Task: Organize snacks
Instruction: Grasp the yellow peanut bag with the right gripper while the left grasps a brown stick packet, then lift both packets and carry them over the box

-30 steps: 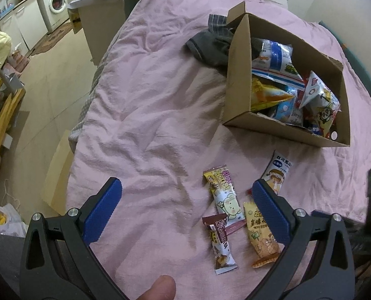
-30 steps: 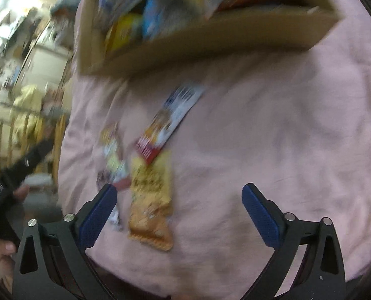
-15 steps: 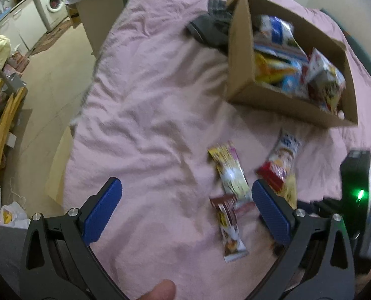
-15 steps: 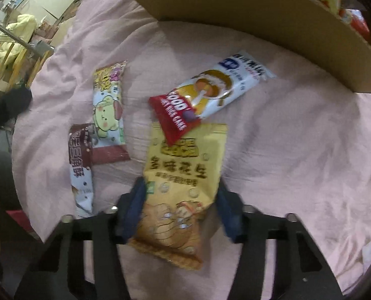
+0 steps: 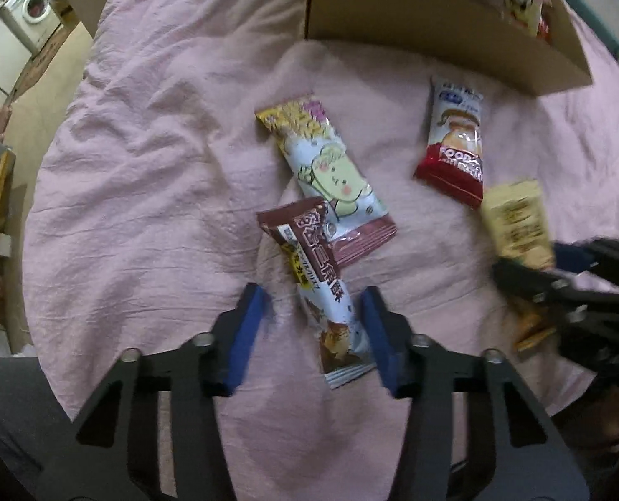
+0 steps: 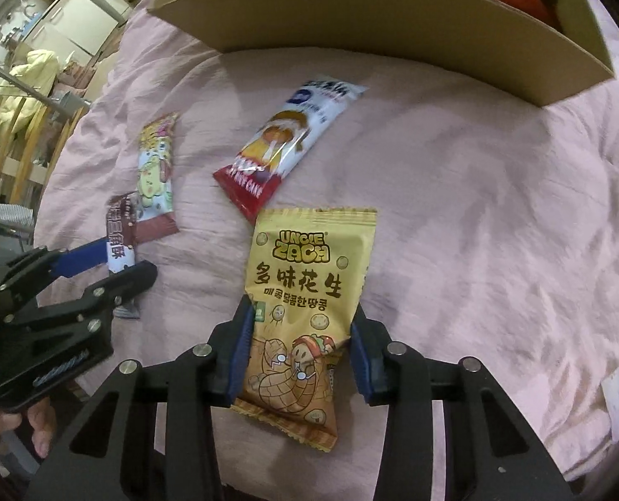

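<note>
**Desk:** What's the state of play on the bed?

**Photographer:** Mid-sort. A cardboard box (image 5: 435,21), at twelve o'clock in both wrist views, already holds a heap of packets, too jumbled and cropped to count. Four snacks lie outside it on the pink bedspread (image 5: 142,167), so by my reading the job is well along but not finished.

**Desk:** Count them for me.

**Photographer:** One box, four loose packets, two grippers. In the left wrist view: a brown wafer bar (image 5: 318,275) at centre, a pastel cartoon packet (image 5: 330,158) just above it at twelve, their ends overlapping; a red-and-white cake bar (image 5: 455,142) at two o'clock; a yellow peanut bag (image 5: 518,225) at three.

**Desk:** And the grippers?

**Photographer:** Both are closing, both pointing steeply down. The left gripper (image 5: 313,334) straddles the lower half of the wafer bar, jaws narrowed but with bedspread visible on the left side, so the pads are not yet pressing. The right gripper (image 6: 301,346) has the peanut bag between its blue pads (image 6: 240,346), which sit right against the bag's edges; it looks gripped, the bag itself resting on the cover at six o'clock from the box.

**Desk:** What remains?

**Photographer:** Likely all four packets into the box, the cartoon packet and cake bar untouched so far.
</note>
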